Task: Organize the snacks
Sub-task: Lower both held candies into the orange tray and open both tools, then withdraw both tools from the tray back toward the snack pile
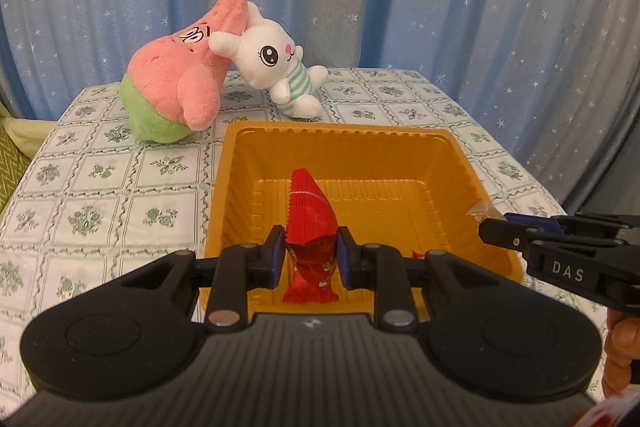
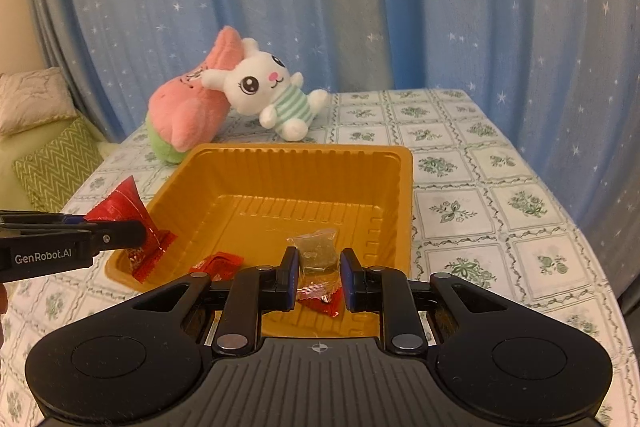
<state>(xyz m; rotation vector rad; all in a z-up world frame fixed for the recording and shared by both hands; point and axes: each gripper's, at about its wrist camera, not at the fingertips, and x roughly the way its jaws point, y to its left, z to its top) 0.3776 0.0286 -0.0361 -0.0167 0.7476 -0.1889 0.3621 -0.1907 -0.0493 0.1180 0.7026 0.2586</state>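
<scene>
Both tools were clenched over the gold tray (image 1: 456, 163): left tool (image 1: 311, 255) pinching a light, crinkly, slippery red packet (image 1: 310, 211) mid-body, right tool (image 2: 318, 275) a soft clear-wrapped snack (image 2: 318, 251).

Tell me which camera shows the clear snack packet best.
The right wrist view: the clear packet sits in the middle, held in the right claw above the yellow tray. The left wrist view shows only its tip beyond that claw.

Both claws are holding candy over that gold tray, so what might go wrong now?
The left gripper pinches only the lower half of its tall red packet, so it may tip or slip. The right gripper holds a clear-wrapped candy near the gold tray's front edge; released there, it might land outside.
</scene>
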